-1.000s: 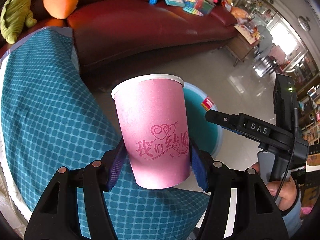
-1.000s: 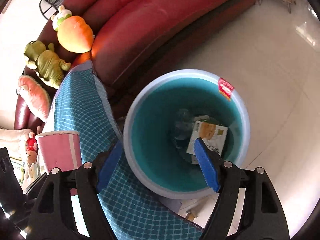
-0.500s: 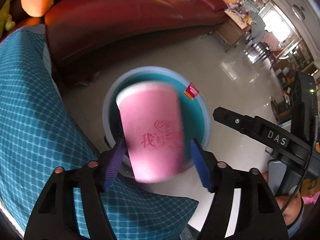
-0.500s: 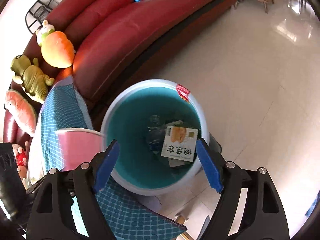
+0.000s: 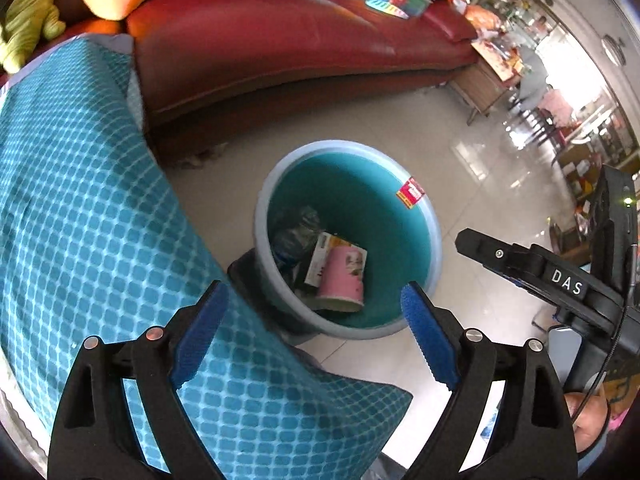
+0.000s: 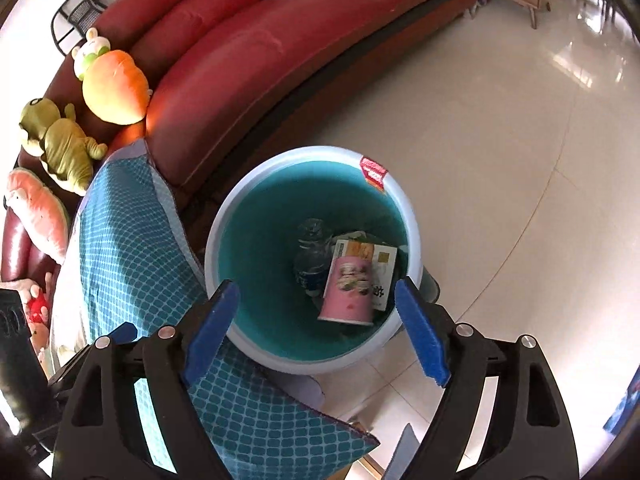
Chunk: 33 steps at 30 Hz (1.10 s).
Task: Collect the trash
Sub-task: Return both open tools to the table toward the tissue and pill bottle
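Note:
The pink paper cup (image 5: 344, 276) (image 6: 349, 287) lies on its side at the bottom of the teal trash bin (image 5: 434, 236) (image 6: 224, 216), on top of a small printed carton (image 5: 320, 256) (image 6: 382, 258) and beside a crushed plastic bottle (image 5: 296, 228) (image 6: 314, 252). My left gripper (image 5: 314, 328) hangs above the bin's near rim, its jaws opening wide with nothing between them. My right gripper (image 6: 316, 324) is also above the bin, open and empty. In the left wrist view the right gripper's black body (image 5: 560, 280) reaches in from the right.
A table under a teal checked cloth (image 5: 80, 220) (image 6: 132, 248) stands against the bin on the left. A red sofa (image 5: 280, 40) (image 6: 260, 60) with plush toys (image 6: 112, 84) and books runs behind. Glossy tiled floor (image 6: 500, 140) spreads to the right.
My left gripper swung the pink cup from over the table to over the bin, opened and let it go. The cup dropped into the bin. The right gripper's view shifted a little over the bin.

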### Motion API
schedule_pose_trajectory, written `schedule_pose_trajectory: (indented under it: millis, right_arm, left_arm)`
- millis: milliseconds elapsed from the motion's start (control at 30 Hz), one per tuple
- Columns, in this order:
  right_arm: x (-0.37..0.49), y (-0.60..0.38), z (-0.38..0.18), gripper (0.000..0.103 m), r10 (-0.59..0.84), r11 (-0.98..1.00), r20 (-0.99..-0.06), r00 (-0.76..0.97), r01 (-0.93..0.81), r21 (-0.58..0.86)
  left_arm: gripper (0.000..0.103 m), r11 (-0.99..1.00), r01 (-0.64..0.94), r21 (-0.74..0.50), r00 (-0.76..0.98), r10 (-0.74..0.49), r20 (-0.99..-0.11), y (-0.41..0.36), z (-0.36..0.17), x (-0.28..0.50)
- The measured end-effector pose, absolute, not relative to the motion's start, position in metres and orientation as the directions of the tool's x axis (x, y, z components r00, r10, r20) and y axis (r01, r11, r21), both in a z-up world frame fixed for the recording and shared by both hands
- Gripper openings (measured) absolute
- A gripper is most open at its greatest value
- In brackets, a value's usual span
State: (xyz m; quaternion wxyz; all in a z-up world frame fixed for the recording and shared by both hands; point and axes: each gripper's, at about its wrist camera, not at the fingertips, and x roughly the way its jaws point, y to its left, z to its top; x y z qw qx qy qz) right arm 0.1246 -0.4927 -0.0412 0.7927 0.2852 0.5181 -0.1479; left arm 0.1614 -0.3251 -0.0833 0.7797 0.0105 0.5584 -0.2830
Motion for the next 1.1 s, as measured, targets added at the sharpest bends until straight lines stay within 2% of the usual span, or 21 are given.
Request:
schedule_pose_trajectory:
  millis: [300,700,1100]
  right_arm:
    - [0.131,-0.451,-0.028,0.078,0.085,0.831,-0.903,0.421,0.470,0.298]
    - [0.149,-0.363,-0.007,0.078,0.149,0.899,-0.897,0.416,0.321,0.298]
    - [0.163,-0.264,0.008,0.078,0.189,0.948,-0.905,0.381,0.168,0.269]
  left_arm:
    - [0.089,0.867,0.409,-0.284,0.259,-0.409,-0.875,-0.273,-0.072,0.151]
    - [0.089,0.923,0.278,-0.265,0.360,-0.356,-0.862,-0.161,-0.045,0.131]
    - [0.089,0.974,0.112,-0.195,0.438,-0.224,-0.871,-0.026,-0.035,0.114]
